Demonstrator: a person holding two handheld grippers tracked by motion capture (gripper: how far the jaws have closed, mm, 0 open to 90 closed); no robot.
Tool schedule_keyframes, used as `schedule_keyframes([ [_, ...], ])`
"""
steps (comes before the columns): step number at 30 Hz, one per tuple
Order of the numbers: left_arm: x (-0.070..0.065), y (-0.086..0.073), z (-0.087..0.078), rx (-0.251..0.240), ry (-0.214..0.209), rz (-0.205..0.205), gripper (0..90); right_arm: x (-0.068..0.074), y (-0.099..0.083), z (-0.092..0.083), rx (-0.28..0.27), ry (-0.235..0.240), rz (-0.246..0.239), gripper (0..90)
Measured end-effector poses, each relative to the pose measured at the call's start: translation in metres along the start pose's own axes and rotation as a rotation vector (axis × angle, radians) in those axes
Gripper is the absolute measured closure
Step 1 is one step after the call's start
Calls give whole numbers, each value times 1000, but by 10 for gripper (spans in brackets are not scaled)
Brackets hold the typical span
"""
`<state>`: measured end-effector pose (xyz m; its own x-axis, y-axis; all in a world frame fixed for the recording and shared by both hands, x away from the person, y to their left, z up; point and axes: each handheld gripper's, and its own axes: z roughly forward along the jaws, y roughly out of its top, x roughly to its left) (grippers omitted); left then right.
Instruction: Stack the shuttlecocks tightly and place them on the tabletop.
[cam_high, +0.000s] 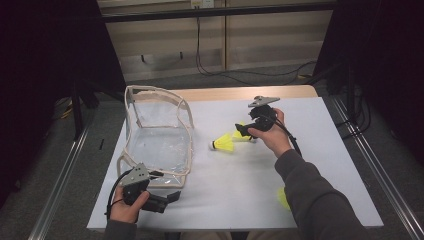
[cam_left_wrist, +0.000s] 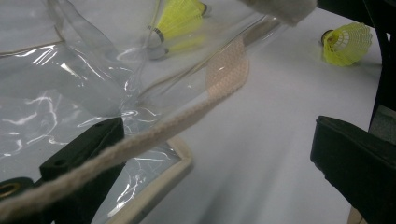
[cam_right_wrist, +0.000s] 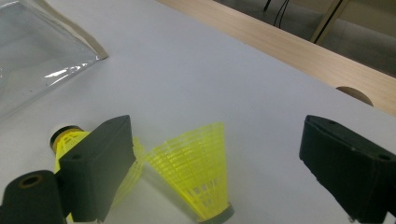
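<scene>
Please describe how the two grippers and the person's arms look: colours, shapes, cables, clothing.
Both the left gripper and the right gripper are black, with blocky black jaws. Each carries a grey three-cornered plate on top and trails a black cable. The right arm wears a dark grey sleeve.

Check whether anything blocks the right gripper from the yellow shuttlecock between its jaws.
Nothing visible does. The right gripper stands open around the nearer shuttlecock, skirt up, on the white table. A second shuttlecock lies behind the left-hand jaw, beside it, not in the gap.
</scene>
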<state>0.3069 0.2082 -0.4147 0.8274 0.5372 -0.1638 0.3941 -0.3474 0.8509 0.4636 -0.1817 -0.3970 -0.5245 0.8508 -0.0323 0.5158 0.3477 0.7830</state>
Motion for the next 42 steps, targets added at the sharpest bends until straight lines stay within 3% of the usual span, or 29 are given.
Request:
schedule_keyframes([
  [18,1,-1,0,-2,-10,-2,36,5,3,30,86,-10,-19,205],
  [23,1,-1,0,-5,-12,0,36,4,0,37,105,11,3,318],
  [28,1,-1,1,-4,-9,-3,36,5,0,34,124,39,-4,573],
  [30,1,-1,1,-2,-10,-4,36,5,0,32,132,47,-10,615],
  [31,1,-1,0,-1,-10,-2,36,2,0,30,145,58,-14,710],
  [33,1,-1,1,-4,-11,-3,36,-1,-2,26,154,70,-9,783],
  [37,1,-1,0,-3,-8,-2,36,-6,-6,17,150,79,-21,847],
  [42,1,0,1,-2,-6,-3,36,-13,-11,3,123,91,-15,859],
])
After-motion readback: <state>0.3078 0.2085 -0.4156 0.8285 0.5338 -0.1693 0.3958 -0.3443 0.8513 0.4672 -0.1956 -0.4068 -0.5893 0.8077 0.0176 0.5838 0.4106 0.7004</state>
